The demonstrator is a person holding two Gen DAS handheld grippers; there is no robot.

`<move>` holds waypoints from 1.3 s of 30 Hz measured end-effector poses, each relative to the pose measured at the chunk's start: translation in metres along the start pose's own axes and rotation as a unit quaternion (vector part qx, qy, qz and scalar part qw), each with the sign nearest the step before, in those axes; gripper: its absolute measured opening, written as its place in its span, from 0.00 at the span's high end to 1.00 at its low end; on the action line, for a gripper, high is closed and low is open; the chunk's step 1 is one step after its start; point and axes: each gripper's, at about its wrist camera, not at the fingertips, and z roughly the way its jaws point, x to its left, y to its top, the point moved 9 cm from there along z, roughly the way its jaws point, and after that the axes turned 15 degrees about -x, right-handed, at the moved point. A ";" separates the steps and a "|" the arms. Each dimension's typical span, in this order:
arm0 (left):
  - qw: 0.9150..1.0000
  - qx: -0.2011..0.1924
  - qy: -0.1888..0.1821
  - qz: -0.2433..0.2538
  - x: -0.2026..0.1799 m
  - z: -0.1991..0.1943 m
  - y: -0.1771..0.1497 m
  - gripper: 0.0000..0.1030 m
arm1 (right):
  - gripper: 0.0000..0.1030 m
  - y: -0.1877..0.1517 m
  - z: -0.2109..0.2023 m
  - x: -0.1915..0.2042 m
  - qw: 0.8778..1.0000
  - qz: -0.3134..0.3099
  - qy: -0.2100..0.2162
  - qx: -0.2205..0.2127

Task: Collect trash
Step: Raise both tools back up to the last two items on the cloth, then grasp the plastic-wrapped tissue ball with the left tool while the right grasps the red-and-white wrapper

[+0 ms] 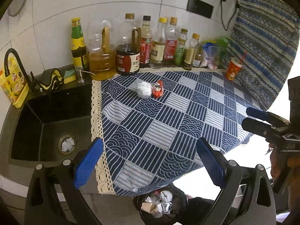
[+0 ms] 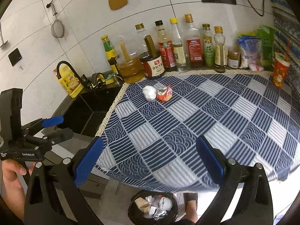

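Observation:
A white crumpled paper ball point(image 1: 144, 90) point(image 2: 149, 93) and a red crumpled wrapper point(image 1: 157, 89) point(image 2: 164, 93) lie side by side on the blue patterned tablecloth point(image 1: 168, 123) point(image 2: 206, 116), toward the back. A black-lined trash bin point(image 1: 159, 204) point(image 2: 152, 206) with foil and paper scraps stands on the floor below the table's front edge. My left gripper point(image 1: 149, 161) is open and empty above the front edge. My right gripper point(image 2: 149, 159) is open and empty too; it also shows at the right of the left wrist view point(image 1: 249, 117).
Several sauce and oil bottles point(image 1: 131, 46) point(image 2: 168, 50) line the back wall. A black sink point(image 1: 50, 123) point(image 2: 90, 110) sits left, with white paper in its drain point(image 1: 67, 144). A red cup point(image 1: 233, 68) point(image 2: 280, 71) stands back right by a patterned cloth.

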 end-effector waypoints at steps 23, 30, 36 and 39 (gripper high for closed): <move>0.995 0.086 0.000 -0.048 0.010 0.168 0.018 0.08 | 0.05 0.026 0.157 -0.067 0.988 -0.068 0.103 0.089; 0.993 0.099 -0.004 -0.056 0.019 0.207 0.021 0.08 | 0.05 0.024 0.197 -0.073 0.979 -0.083 0.144 0.117; 0.992 0.113 0.000 -0.064 0.033 0.241 0.022 0.08 | 0.05 0.019 0.229 -0.079 0.971 -0.091 0.171 0.139; 0.991 0.115 0.006 -0.064 0.039 0.255 0.023 0.08 | 0.05 0.017 0.242 -0.075 0.965 -0.113 0.188 0.143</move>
